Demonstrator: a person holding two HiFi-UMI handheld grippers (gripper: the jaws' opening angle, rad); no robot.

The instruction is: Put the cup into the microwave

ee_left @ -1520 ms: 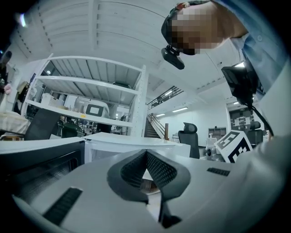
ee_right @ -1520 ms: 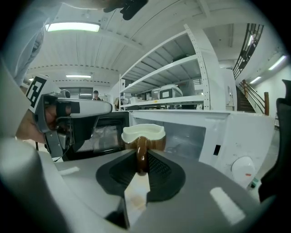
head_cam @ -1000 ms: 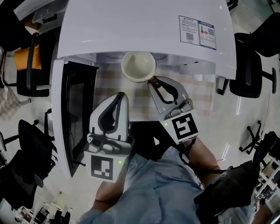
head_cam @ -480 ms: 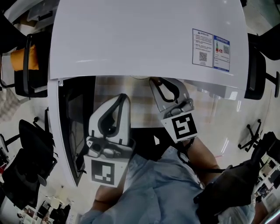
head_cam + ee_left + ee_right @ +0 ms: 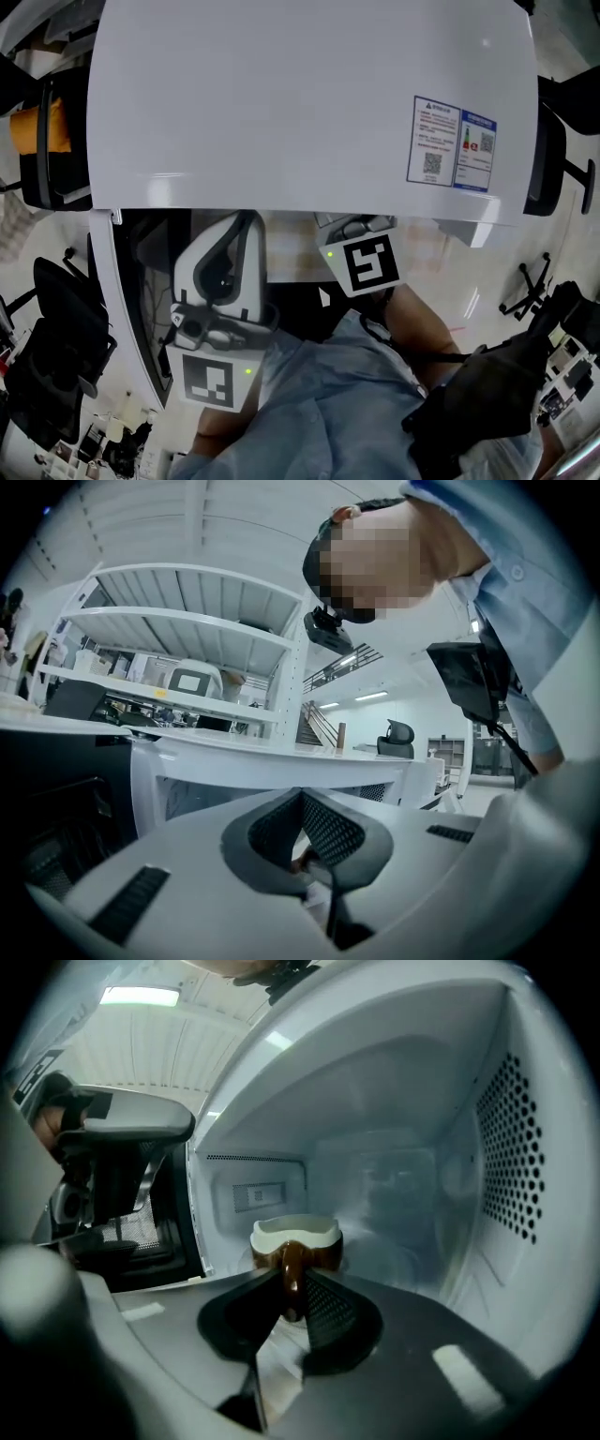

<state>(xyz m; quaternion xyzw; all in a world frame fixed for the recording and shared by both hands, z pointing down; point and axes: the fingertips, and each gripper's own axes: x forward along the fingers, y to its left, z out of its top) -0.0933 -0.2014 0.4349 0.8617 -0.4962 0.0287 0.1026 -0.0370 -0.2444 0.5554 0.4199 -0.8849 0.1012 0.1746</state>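
Your right gripper [image 5: 292, 1288] reaches into the microwave [image 5: 309, 103], its jaws clenched on the brown handle [image 5: 292, 1262] of the cup [image 5: 295, 1234]. The cup is upright inside the cavity, pale rim up and handle pointing back out toward you, left of the cavity's middle and well clear of the perforated right wall [image 5: 516, 1147]. The jaws hide its base, so you cannot tell whether it rests on the microwave floor or hangs just above it. From the head view the cup is out of sight under the microwave's white top; only the rear of the right gripper and its marker cube [image 5: 366, 263] stick out of the opening. Your left gripper [image 5: 302, 803] is outside the microwave, just in front of the opening's left side and beside the open door [image 5: 141, 281], which swings out to the left. Its jaws are pressed together with nothing grasped, and its tip sits just under the front edge of the microwave top. Two printed labels [image 5: 450, 142] lie on that top near its front right corner. Your light blue shirt [image 5: 319, 403] fills the space in front of the microwave, between the two grippers. Office chairs [image 5: 56, 141] stand on the floor to the left of the microwave.
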